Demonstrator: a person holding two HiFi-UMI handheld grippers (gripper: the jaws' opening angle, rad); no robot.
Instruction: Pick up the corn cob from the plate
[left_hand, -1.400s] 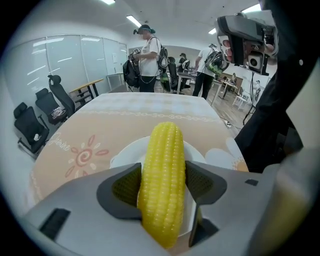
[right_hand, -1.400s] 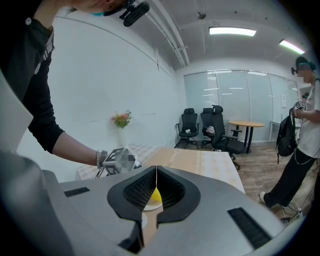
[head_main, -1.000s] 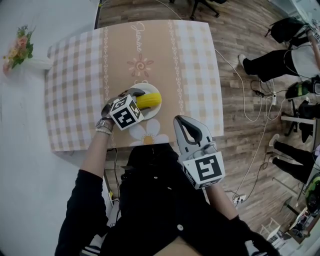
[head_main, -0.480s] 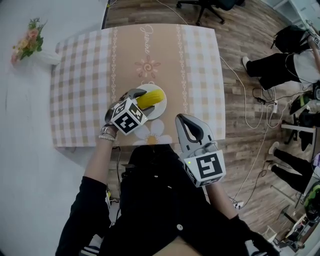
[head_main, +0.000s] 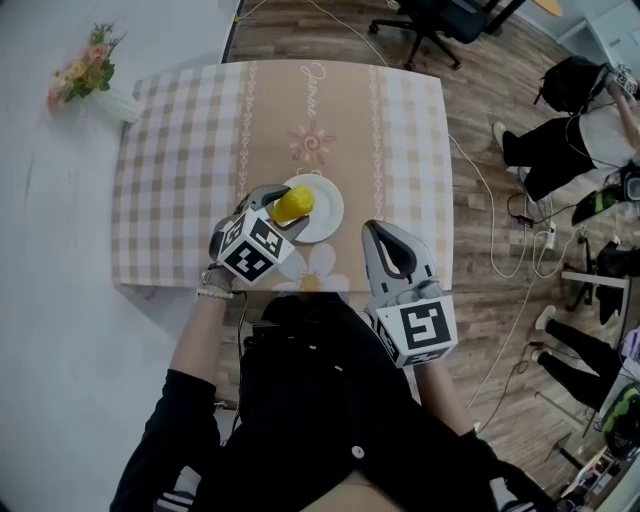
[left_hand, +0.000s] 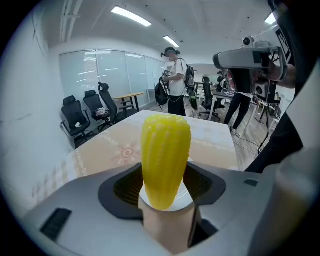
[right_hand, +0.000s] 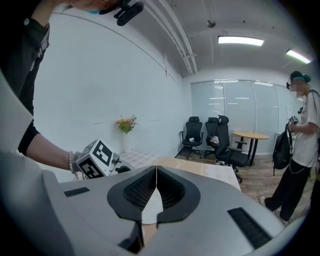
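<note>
We took the head view as our clock, with 12 at the table's far edge. The checked table (head_main: 175, 180) had bare cloth open from 9 round to 1 o'clock of the plate (head_main: 327, 218). Its near edge ran close at 6 o'clock, and its right edge lay a little way off at 3.

The left gripper (head_main: 283, 212) pinched the corn cob (head_main: 293, 204) from both sides. In the left gripper view the cob stood upright between the jaws, with the plate's white showing behind its lower end. It sat over the plate's 9 o'clock rim, and we could not tell whether it was clear of the dish.

A second earlier the cob had lain flat across the plate, with the gripper at its left end. Now it was tipped up on end. The right gripper (head_main: 381, 235) was at 5 o'clock of the plate, over the near edge as before, with its jaws pressed together on nothing.

A vase of flowers (head_main: 88, 72) stood beyond the table's far left corner, at 10 o'clock. An office chair (head_main: 440, 18) was at 1 o'clock. At 3 o'clock cables (head_main: 497, 215) trailed on the floor towards a seated person (head_main: 565, 135). Nothing stood on the cloth near the plate.
</note>
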